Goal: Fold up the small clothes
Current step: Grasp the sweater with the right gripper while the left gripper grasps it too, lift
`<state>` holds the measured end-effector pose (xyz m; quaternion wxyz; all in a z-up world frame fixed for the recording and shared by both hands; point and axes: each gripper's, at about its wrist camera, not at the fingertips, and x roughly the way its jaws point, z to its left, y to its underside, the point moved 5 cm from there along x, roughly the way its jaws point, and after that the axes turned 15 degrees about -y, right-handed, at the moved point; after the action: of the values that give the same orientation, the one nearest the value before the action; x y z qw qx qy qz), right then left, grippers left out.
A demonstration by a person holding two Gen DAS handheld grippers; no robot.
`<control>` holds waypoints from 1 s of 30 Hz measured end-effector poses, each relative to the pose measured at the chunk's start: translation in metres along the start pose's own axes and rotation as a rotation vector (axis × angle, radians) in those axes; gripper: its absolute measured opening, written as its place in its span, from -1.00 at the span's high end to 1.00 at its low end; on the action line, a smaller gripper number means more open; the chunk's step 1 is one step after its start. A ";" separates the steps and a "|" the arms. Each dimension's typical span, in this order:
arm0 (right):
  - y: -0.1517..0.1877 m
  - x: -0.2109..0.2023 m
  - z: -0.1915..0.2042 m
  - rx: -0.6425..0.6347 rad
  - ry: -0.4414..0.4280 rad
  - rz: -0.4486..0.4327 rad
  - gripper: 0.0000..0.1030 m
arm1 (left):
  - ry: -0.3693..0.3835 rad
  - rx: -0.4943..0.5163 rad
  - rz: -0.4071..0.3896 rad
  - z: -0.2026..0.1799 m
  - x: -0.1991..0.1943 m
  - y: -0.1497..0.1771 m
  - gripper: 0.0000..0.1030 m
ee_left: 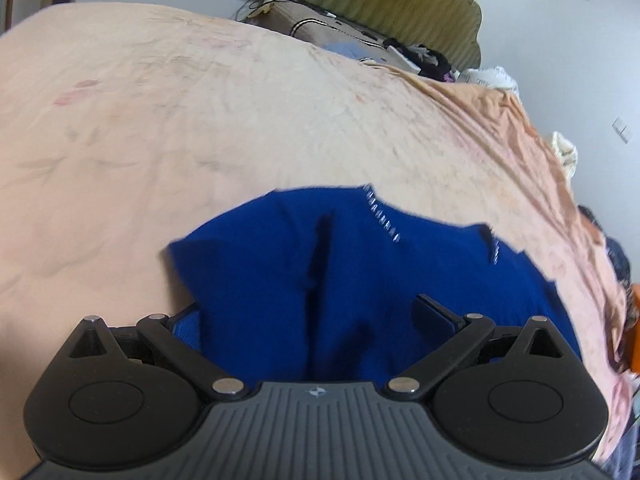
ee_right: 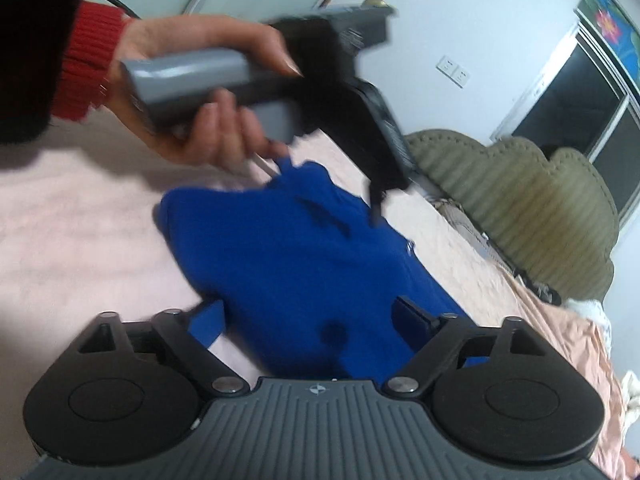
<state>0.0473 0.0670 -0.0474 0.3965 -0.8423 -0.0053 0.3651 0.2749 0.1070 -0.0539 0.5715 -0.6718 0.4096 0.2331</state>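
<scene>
A small royal-blue garment point(ee_left: 360, 272) with a line of white stitching lies bunched on the peach bedsheet point(ee_left: 160, 120). My left gripper point(ee_left: 312, 316) is open, its fingers spread wide over the near part of the cloth. In the right wrist view the same garment point(ee_right: 288, 256) lies on the sheet, and my right gripper point(ee_right: 316, 320) is open with its fingers astride the cloth's near edge. The left gripper point(ee_right: 372, 200) shows there too, held by a hand in a red cuff above the far end of the garment, blurred.
A green padded headboard point(ee_right: 520, 208) stands at the bed's far side. A brown pillow point(ee_left: 320, 28) and a pile of clothes point(ee_left: 424, 56) lie near it. A dark window point(ee_right: 580, 108) and wall sockets point(ee_right: 452, 70) are behind.
</scene>
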 end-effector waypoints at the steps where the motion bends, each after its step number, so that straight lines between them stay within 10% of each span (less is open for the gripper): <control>1: -0.005 0.006 0.001 -0.003 -0.002 -0.004 -0.43 | 0.005 -0.001 0.003 -0.004 0.005 -0.005 -0.97; 9: -0.022 0.033 0.009 -0.036 -0.013 -0.005 0.28 | -0.034 -0.032 0.046 -0.014 0.028 -0.024 0.74; 16: -0.018 0.033 -0.003 0.018 -0.074 -0.044 0.86 | -0.123 -0.078 -0.024 -0.013 0.002 -0.031 0.81; 30: 0.022 -0.065 -0.100 0.430 -0.076 -0.310 0.91 | -0.280 -0.003 -0.067 -0.115 -0.048 -0.064 0.82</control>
<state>0.0549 -0.0339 0.0193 0.6172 -0.7134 -0.0714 0.3241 0.2830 0.0108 0.0479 0.6297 -0.6468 0.3027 0.3057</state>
